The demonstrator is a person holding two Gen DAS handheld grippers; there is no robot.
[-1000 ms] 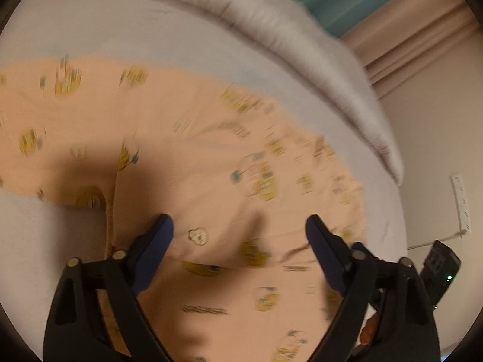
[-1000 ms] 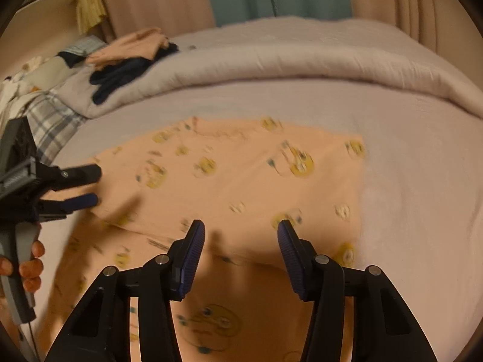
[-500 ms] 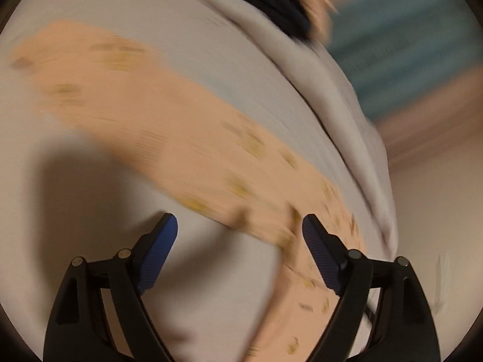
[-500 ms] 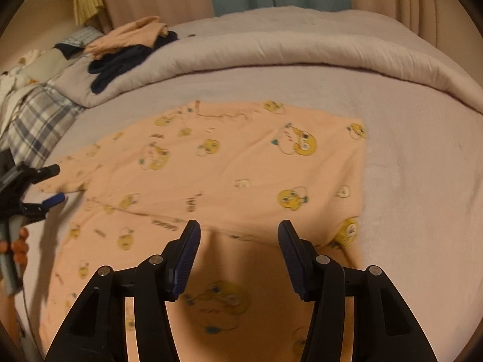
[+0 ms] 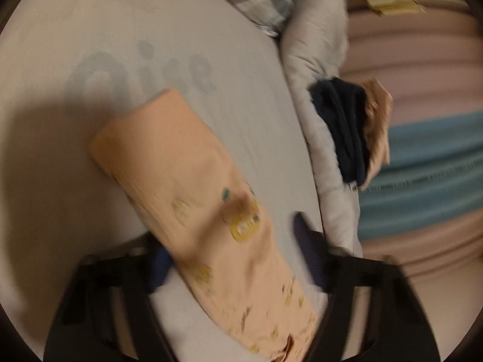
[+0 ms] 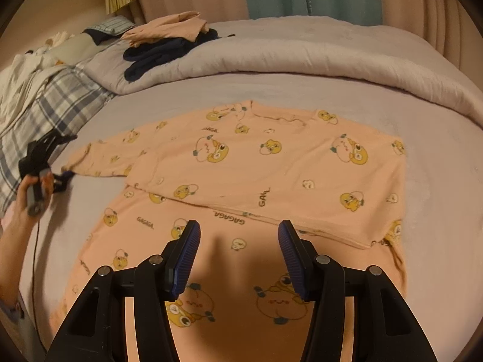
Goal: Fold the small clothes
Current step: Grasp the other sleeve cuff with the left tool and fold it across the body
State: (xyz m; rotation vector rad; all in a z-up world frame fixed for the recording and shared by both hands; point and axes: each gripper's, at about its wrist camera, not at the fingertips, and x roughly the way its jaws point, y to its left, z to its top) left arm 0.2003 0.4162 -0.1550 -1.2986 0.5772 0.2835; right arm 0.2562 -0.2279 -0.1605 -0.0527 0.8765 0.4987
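A peach shirt with yellow cartoon prints (image 6: 271, 166) lies flat on the grey bed sheet (image 6: 437, 150), its lower part folded up over the body. Its left sleeve (image 5: 169, 163) stretches out sideways. My left gripper (image 5: 232, 259) is open, its jaws either side of that sleeve; in the right wrist view it (image 6: 57, 163) sits at the sleeve's cuff. That view is blurred. My right gripper (image 6: 238, 247) is open and empty, hovering above the shirt's near part.
A rolled grey duvet (image 6: 302, 60) lies across the back of the bed. A dark garment (image 6: 163, 51) and a folded peach one (image 6: 169, 27) rest on it. Plaid cloth (image 6: 45, 105) lies at the left. Curtains hang behind.
My left gripper swung left, away from the shirt's body, out to the left sleeve. My right gripper drew back slightly and stayed open.
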